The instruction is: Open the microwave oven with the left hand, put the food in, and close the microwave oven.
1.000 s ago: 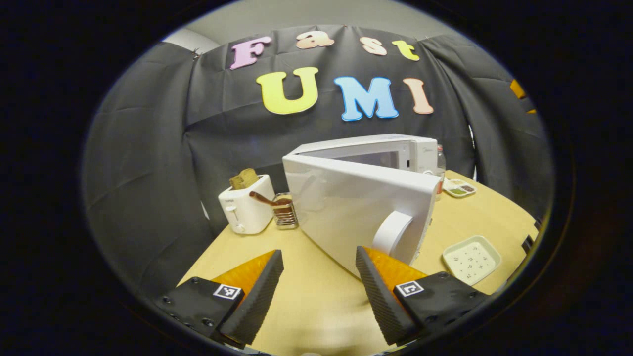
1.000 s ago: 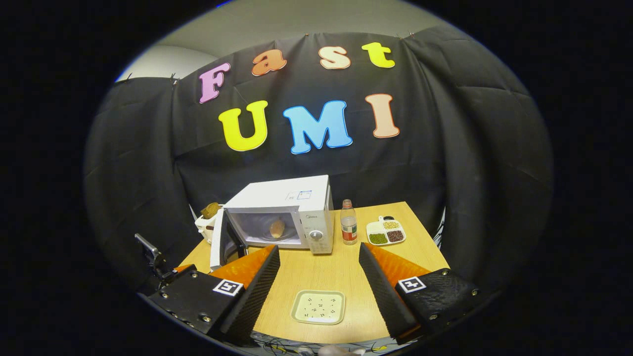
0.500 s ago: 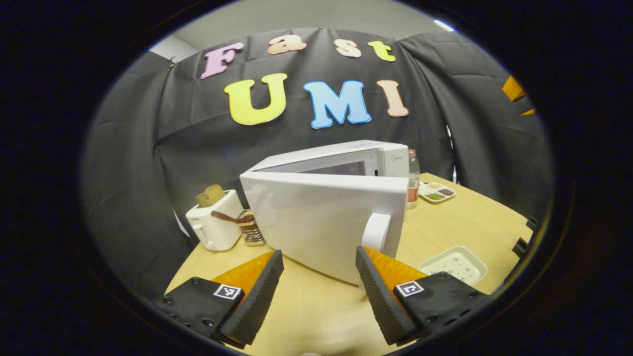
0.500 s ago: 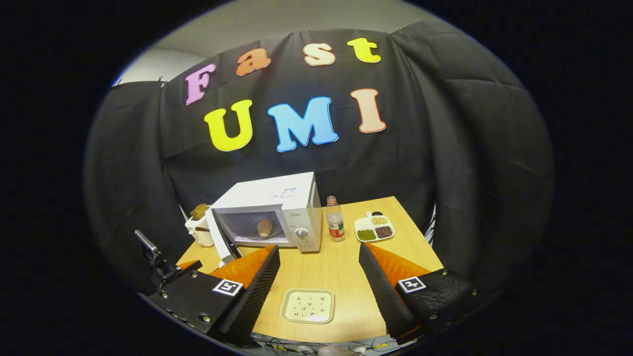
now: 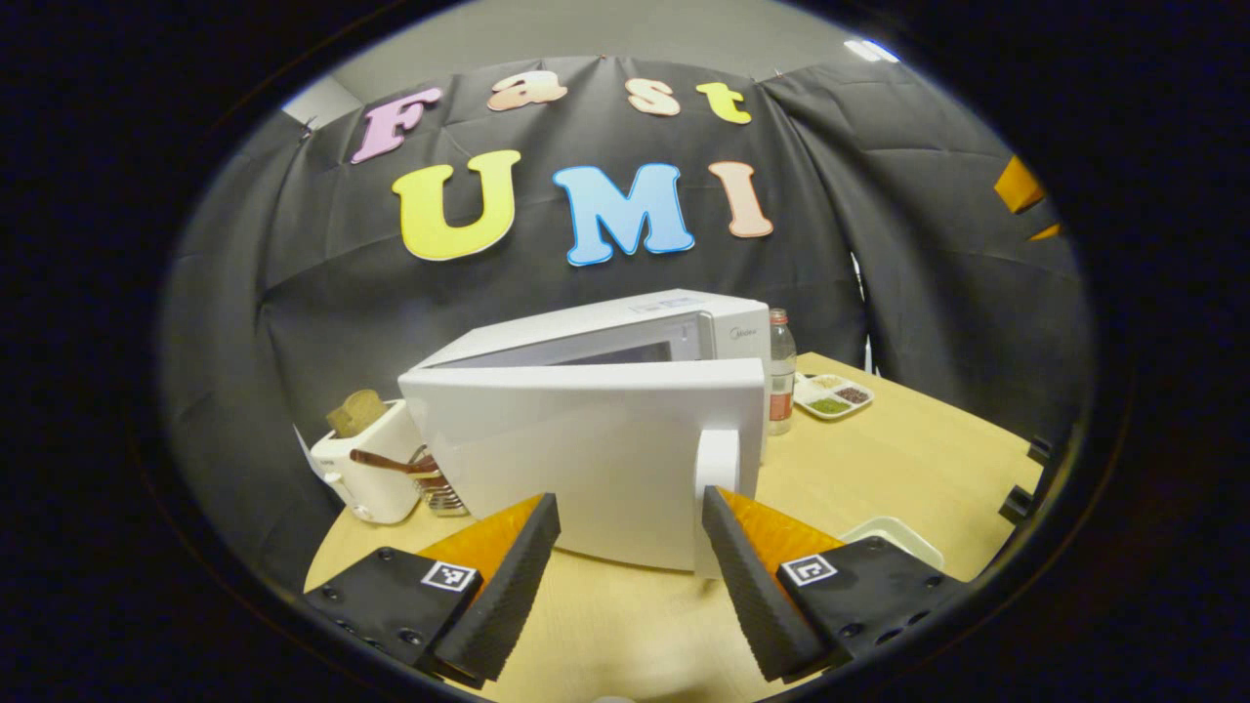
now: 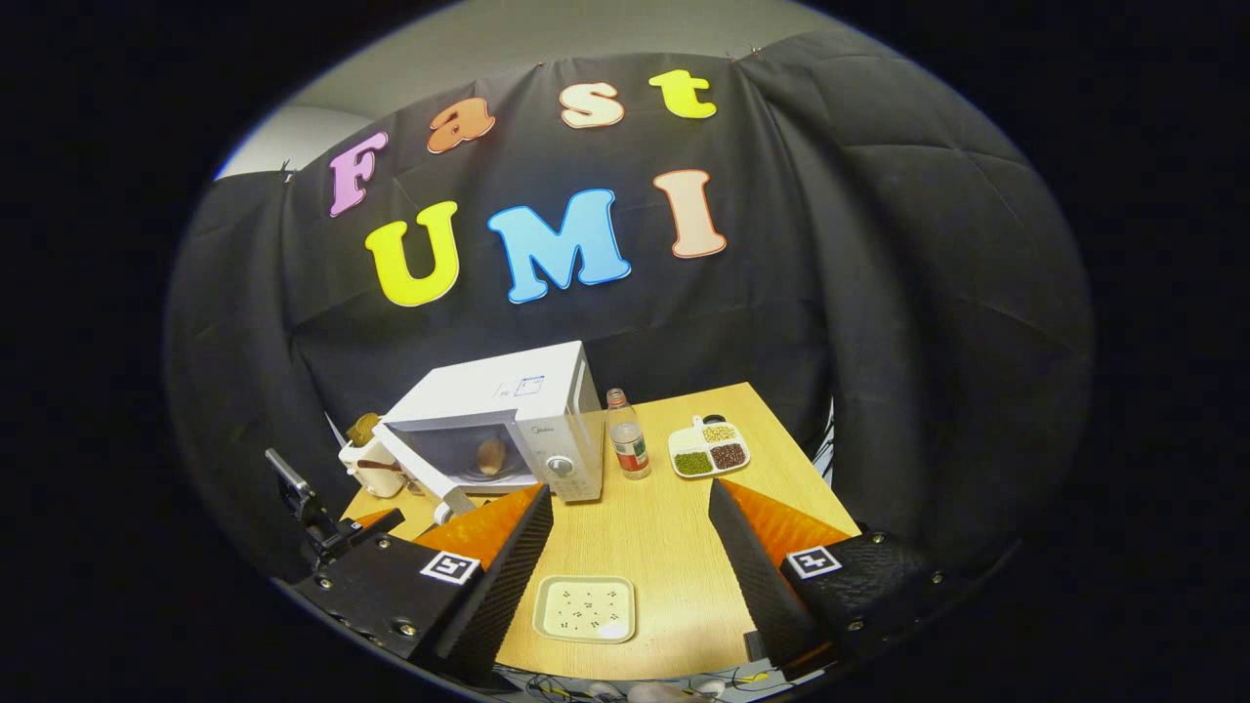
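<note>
Microwave oven point(image 6: 508, 430) is seen standing at the back left of the bench point(image 6: 664, 527), well ahead of the right gripper's jaws and to their left. Its door point(image 5: 596, 459) is swung partly open. In the left gripper view the door's outer face is presented broadside just beyond the jaws, spanning the gap between them, with the door handle point(image 5: 715, 498) set just ahead of the jaw on that view's right. Whether that jaw touches the handle cannot be told. The food point(image 6: 491, 455), a brownish lump, is seen inside the oven cavity through the gap left by the door in the right gripper view.

Left gripper point(image 5: 630, 566): jaws spread wide, nothing held between them. Right gripper point(image 6: 630, 561): jaws likewise spread wide and empty, held above the near edge of the bench.

A pale square dish point(image 6: 584, 608) with dark specks lies on the bench directly between and below the right jaws. A clear bottle point(image 6: 629, 447) with a red label stands just right of the oven, ahead of the jaws. A divided dish point(image 6: 711, 451) of beans is noted beyond the bottle, to its right. A white toaster point(image 5: 366, 469) with bread in its slot stands left of the oven, with a small metal rack point(image 5: 441, 493) between toaster and door.
</note>
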Tool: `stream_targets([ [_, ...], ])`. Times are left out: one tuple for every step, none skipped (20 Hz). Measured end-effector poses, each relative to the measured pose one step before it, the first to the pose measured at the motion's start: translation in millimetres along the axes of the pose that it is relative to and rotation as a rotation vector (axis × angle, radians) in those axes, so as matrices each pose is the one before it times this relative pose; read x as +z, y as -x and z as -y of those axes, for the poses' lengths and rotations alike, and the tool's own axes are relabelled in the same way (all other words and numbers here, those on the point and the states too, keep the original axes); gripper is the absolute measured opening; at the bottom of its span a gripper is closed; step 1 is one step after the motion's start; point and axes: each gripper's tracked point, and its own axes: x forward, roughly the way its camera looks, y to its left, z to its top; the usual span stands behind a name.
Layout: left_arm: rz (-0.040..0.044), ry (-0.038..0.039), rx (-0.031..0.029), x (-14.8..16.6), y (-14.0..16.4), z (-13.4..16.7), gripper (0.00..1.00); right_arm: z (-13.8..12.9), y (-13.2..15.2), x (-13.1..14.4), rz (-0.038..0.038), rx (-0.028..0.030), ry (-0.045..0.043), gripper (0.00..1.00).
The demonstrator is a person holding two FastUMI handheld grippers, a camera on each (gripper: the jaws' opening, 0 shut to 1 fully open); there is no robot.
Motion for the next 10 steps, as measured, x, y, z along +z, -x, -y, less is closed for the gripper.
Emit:
stream_targets([
  [0.00211, 0.00266, -0.00404, 1.59, -3.67, 1.75, 0.97, 1.42, -1.99, 1.17, 0.00268, -0.00603, -0.00040, 0.98],
  [0.00243, 0.00626, -0.00675, 1.67, -4.70, 1.21, 0.97, 2.36, -1.38, -0.12, 0.00055, -0.00688, -0.00094, 0.98],
  [0.00123, 0.00390, -0.00178, 0.92, -5.20, 1.13, 0.94, 1.48, -0.76, 0.81, 0.00163, -0.00424, -0.00198, 0.98],
  [0.00050, 0.00252, -0.00632, 1.39, -4.34, 2.28, 0.94, 1.71, -1.98, 0.49, -0.00279, -0.00508, -0.00517, 0.98],
  [0.00520, -0.00056, -0.00681, 0.94, -4.89, 1.99, 0.94, -0.20, -2.32, -0.24, -0.00099, -0.00356, -0.00394, 0.98],
  [0.00212, -0.00292, -0.00629, 1.95, -4.06, 2.37, 0.97, 2.10, -1.45, 1.17, -0.00174, -0.00834, -0.00556, 0.98],
  [0.00241, -0.00293, -0.00608, 1.10, -3.84, 1.69, 0.94, -0.06, -0.81, 2.19, 0.00168, 0.00008, -0.00647, 0.98],
  [0.00267, -0.00127, -0.00602, 1.71, -3.81, 2.08, 0.94, -1.44, -0.57, 0.10, -0.00016, -0.00326, -0.00380, 0.98],
  [0.00039, -0.00047, -0.00282, -0.61, -3.45, 3.52, 0.94, 1.69, -2.11, -0.27, -0.00106, -0.00557, 0.00111, 0.98],
  [0.00402, -0.00243, -0.00312, 2.48, -4.99, 2.16, 0.97, 0.76, -0.60, 1.20, 0.00017, -0.00439, 0.00051, 0.98],
])
